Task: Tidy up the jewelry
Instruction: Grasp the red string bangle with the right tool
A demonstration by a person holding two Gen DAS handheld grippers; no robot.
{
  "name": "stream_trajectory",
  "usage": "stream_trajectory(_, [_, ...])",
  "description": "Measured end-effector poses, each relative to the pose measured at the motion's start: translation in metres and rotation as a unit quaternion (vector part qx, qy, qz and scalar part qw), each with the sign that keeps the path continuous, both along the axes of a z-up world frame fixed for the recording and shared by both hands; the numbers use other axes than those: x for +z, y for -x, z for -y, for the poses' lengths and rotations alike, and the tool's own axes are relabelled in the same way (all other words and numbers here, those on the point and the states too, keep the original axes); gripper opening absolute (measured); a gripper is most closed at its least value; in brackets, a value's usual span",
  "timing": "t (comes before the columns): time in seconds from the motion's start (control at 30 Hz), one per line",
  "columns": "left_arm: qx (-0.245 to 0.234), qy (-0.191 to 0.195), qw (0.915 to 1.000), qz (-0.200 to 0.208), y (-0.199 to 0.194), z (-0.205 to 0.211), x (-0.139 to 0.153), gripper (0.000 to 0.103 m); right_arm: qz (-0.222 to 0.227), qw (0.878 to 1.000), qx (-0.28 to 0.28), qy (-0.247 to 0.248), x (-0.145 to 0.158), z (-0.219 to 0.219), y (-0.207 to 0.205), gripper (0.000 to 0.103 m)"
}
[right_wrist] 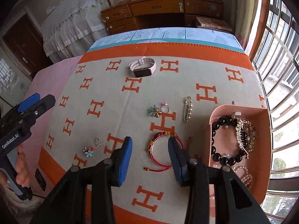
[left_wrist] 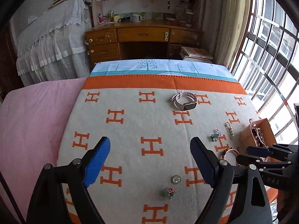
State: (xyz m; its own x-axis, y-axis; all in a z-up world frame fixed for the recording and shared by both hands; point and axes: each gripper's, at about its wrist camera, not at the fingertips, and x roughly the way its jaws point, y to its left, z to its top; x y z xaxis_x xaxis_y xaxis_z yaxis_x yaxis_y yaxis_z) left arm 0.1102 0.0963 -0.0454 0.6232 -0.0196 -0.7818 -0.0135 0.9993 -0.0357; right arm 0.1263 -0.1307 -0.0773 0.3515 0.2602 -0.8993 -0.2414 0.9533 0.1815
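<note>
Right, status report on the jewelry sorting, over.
Both grippers open, left, right. Right hovers at red bracelet, not gripped. Pink box partly filled. Path clear.

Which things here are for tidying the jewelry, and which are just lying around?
For the job: pink box, red bracelet, pin brooch, flower brooch, ring, watch.

Just lying around: mug, stacked books, desk.
</note>
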Motion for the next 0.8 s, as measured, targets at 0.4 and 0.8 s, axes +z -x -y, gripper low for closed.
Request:
stream_trajectory(0.4, [0.018, 0.029, 0.9982, -0.049, -0.002, -0.006, -0.056, 0.086, -0.058, 0.991, 0.094, 0.078, -0.062, -0.029, 0.002, 0.04])
stream_trajectory(0.8, [0.018, 0.049, 0.9974, -0.051, 0.003, -0.013, -0.068, 0.086, -0.034, 0.982, 0.145, 0.119, -0.061, -0.045, 0.008, 0.017])
